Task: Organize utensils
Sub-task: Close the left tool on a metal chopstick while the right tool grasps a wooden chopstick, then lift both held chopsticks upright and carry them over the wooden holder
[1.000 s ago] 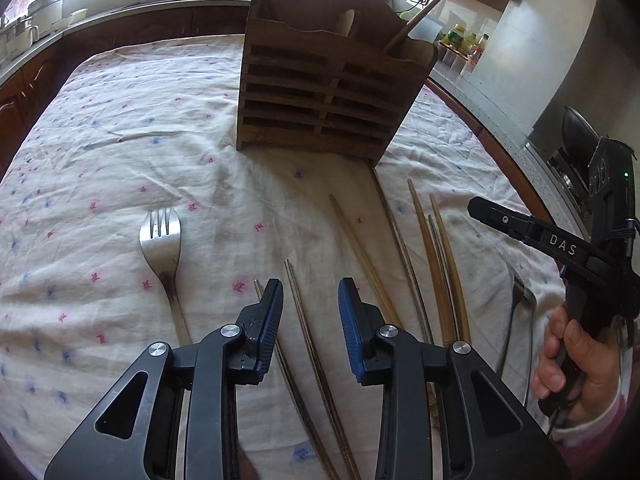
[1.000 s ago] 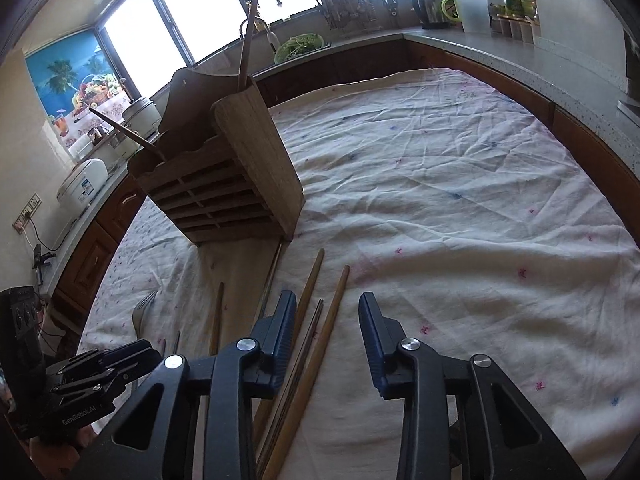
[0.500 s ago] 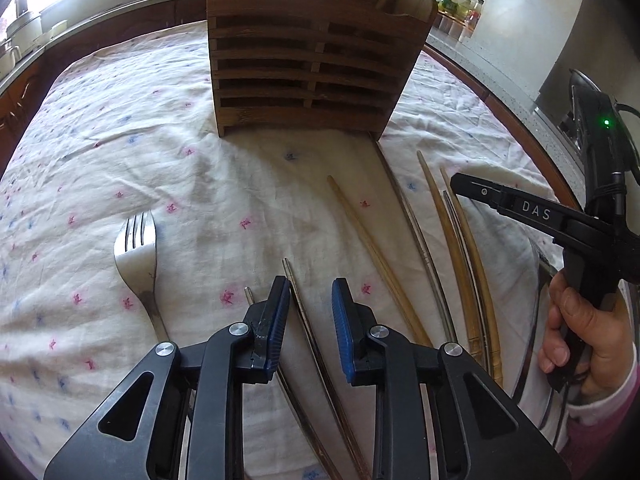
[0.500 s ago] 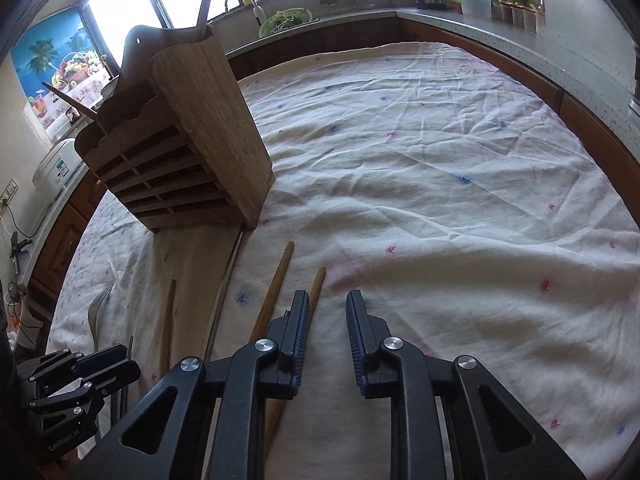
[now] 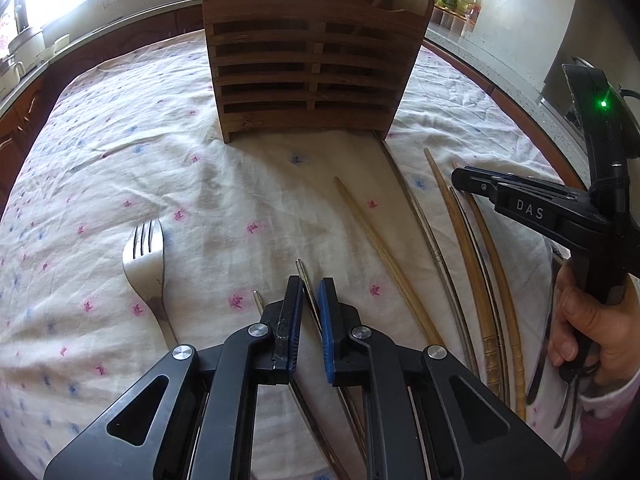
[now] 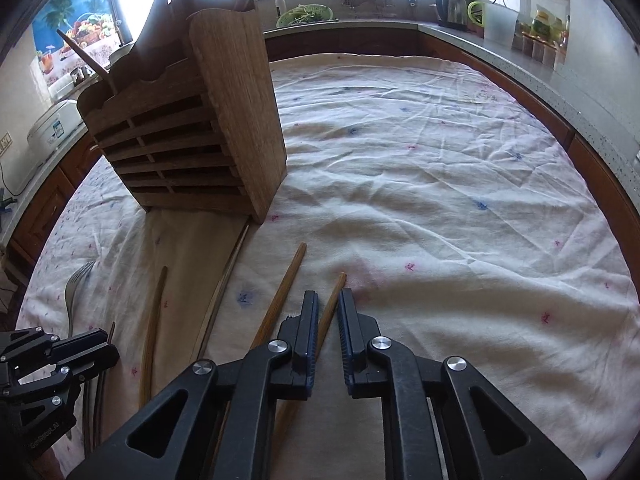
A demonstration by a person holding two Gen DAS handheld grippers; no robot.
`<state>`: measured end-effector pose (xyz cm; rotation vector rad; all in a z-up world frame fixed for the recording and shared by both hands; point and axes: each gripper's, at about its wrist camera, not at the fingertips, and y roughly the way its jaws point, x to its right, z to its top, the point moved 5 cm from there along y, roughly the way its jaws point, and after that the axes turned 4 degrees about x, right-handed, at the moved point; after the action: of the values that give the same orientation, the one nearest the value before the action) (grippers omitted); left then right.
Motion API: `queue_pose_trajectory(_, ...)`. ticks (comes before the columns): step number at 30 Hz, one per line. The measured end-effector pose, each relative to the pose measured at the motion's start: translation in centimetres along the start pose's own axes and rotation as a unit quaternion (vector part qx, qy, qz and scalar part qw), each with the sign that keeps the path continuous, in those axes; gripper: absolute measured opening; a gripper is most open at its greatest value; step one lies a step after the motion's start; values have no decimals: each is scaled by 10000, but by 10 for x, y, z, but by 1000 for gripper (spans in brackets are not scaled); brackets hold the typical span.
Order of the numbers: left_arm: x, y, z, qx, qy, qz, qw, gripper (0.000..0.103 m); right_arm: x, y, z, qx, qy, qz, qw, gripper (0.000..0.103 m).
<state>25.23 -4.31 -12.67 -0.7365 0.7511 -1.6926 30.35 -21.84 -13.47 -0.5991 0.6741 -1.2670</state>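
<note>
A slatted wooden utensil holder (image 5: 316, 60) stands at the back of the cloth, also in the right wrist view (image 6: 192, 128). My left gripper (image 5: 310, 286) is low over the cloth, its jaws nearly closed around a thin metal chopstick (image 5: 301, 268). A second metal chopstick (image 5: 258, 300) and a fork (image 5: 146, 264) lie to its left. My right gripper (image 6: 329, 300) has its jaws nearly closed around a wooden chopstick (image 6: 335, 292). Another wooden chopstick (image 6: 286, 280) lies just left of it. Whether either grip is tight is unclear.
More wooden and metal chopsticks (image 5: 460, 240) lie in a row on the flowered tablecloth (image 6: 440, 184). A single wooden chopstick (image 5: 372, 236) lies between them and my left gripper. Counters with jars and a kettle ring the table.
Both grippers have lowered toward the cloth and their jaws have narrowed from wide open to almost closed, the left around a metal chopstick, the right around a wooden one.
</note>
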Motion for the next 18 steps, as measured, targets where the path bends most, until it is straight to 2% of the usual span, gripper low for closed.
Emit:
queue_pose_trajectory(3,0,0,2,11,-3,35,10000,6,6,0,2,-11,348,271,9990,6)
queue_pose_trajectory(7,-2,-4,2,17,-153,-96,9998,3,11,-13,3,101,699,597,9957,5)
queue_pose_trajectory(18,-3,-67,19,717,-416,-552,9950,3,20,-71,24,679,1059,1067,9863,5)
